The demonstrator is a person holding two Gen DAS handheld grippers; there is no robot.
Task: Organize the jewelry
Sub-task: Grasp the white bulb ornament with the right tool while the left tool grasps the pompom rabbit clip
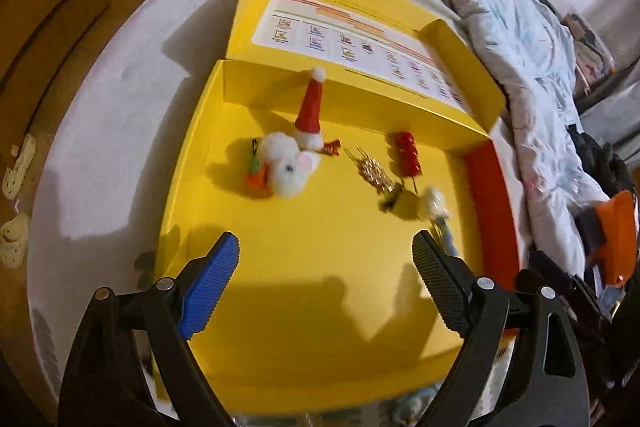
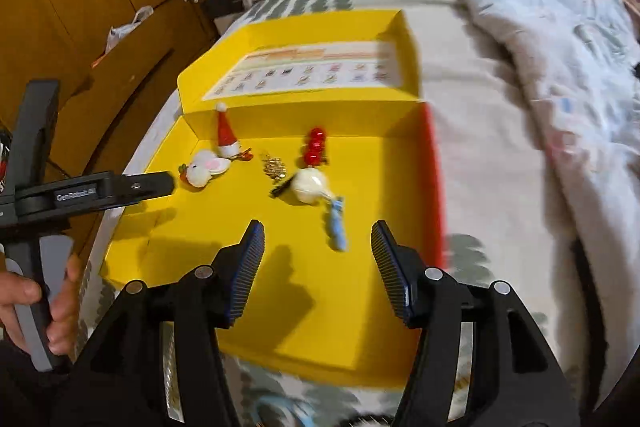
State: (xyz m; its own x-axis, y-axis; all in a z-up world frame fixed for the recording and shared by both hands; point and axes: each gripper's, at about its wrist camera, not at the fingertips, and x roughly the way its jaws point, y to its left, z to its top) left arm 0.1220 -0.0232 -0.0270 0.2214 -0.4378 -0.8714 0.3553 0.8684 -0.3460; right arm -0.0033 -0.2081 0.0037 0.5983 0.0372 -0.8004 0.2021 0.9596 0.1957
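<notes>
An open yellow box (image 1: 304, 267) (image 2: 360, 291) lies on the bed and holds several hair clips. A white fluffy mouse clip (image 1: 286, 167) (image 2: 204, 167) lies beside a red Santa hat clip (image 1: 310, 111) (image 2: 227, 137). A gold clip (image 1: 370, 171) (image 2: 274, 165), a red bead clip (image 1: 406, 153) (image 2: 314, 147) and a white pom clip with a blue tail (image 1: 434, 205) (image 2: 310, 187) lie to the right. My left gripper (image 1: 326, 259) hangs open over the box's near floor, holding nothing. My right gripper (image 2: 318, 247) is open too, just short of the blue tail (image 2: 336, 227).
The box's lid (image 1: 360, 27) (image 2: 308, 67) lies flat behind it with a printed sheet. A crumpled quilt (image 1: 520, 39) (image 2: 540, 7) fills the right side of the bed. Wooden cabinets (image 2: 60, 7) stand at the left. A hand (image 2: 36, 311) grips the left tool's handle.
</notes>
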